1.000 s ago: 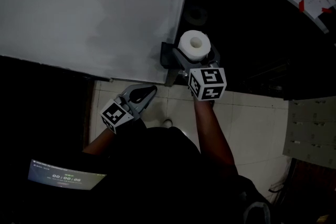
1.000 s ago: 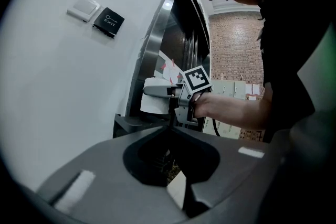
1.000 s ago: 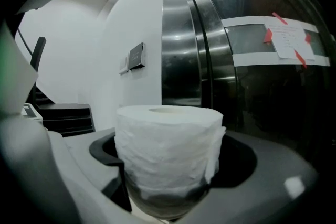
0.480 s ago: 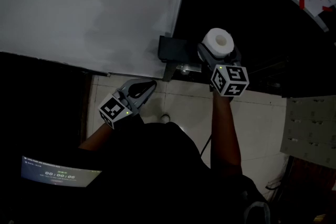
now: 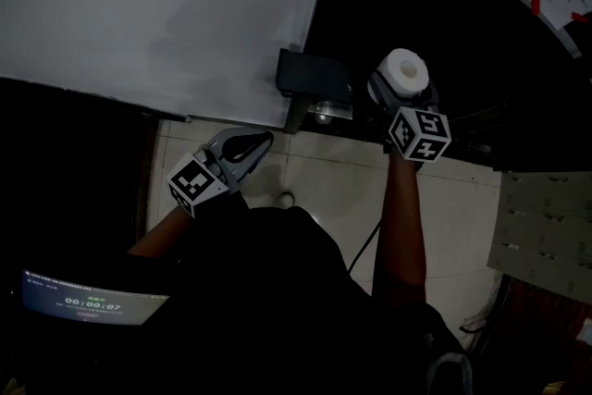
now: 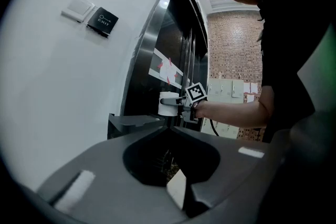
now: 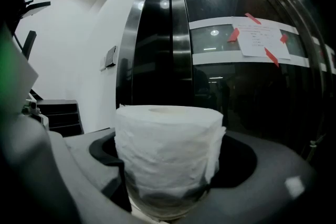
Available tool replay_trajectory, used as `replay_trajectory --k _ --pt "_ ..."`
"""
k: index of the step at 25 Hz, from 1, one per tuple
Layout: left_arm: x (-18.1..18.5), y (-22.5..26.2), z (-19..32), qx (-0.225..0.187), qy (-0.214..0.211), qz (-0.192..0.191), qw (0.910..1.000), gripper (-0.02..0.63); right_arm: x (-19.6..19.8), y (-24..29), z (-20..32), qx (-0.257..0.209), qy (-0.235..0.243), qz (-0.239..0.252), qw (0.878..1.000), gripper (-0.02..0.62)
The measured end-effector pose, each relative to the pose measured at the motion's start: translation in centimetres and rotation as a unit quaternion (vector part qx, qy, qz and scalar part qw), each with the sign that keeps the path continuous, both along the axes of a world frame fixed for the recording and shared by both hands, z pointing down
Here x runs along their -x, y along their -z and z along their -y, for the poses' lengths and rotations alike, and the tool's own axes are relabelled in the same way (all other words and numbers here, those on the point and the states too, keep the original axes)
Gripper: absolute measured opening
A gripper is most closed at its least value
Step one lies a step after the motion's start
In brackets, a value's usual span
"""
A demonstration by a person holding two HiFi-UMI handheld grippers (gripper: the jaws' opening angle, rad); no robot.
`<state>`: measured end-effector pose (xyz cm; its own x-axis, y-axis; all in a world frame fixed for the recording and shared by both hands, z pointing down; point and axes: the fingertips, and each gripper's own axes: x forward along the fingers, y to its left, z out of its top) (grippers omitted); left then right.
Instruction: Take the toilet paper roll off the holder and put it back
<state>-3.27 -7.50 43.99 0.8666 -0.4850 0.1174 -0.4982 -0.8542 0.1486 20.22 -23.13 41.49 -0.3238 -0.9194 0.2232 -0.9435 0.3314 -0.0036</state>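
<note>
Our right gripper (image 5: 400,92) clamps the toilet roll (image 7: 168,155) upright, apart from the holder (image 5: 316,77) at the corner of the wall (image 5: 185,23); we judge the soft paper could squash or slip; our left gripper (image 5: 264,140) has its jaws together, empty.

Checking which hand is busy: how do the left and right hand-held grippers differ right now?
The right hand-held gripper is clamped on the toilet paper roll; the left hand-held gripper is shut on nothing. The right is held out by the dark glass door, the left nearer the person's body over the floor tiles. Both carry a marker cube.
</note>
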Motion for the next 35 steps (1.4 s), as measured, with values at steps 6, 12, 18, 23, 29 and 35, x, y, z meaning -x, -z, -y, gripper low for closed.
replay_trajectory --k 6,12,18,23,29,35 --pt "0.4 0.0 0.1 -0.003 0.001 0.003 1.0 0.003 -1.0 -1.5 0.5 -0.007 -0.028 0.094 0.995 0.468" --pt "0.5 0.1 0.2 -0.003 0.0 0.003 1.0 0.003 -3.9 -5.0 0.7 -0.006 -0.087 0.325 0.942 0.468" --pt "0.4 0.0 0.1 0.001 -0.002 0.005 1.0 0.003 -5.4 -10.6 -0.1 0.006 -0.135 0.584 0.8 0.468" --pt "0.4 0.0 0.1 -0.003 -0.004 0.005 1.0 0.003 -4.0 -14.2 -0.5 0.027 -0.141 0.661 0.737 0.468" --pt "0.4 -0.3 0.1 -0.008 -0.005 0.004 0.9999 0.003 -2.3 -15.0 -0.4 0.042 -0.14 0.673 0.725 0.468" --pt "0.6 -0.3 0.0 -0.003 -0.002 0.005 1.0 0.003 -0.8 -15.6 -0.4 0.053 -0.137 0.684 0.714 0.468"
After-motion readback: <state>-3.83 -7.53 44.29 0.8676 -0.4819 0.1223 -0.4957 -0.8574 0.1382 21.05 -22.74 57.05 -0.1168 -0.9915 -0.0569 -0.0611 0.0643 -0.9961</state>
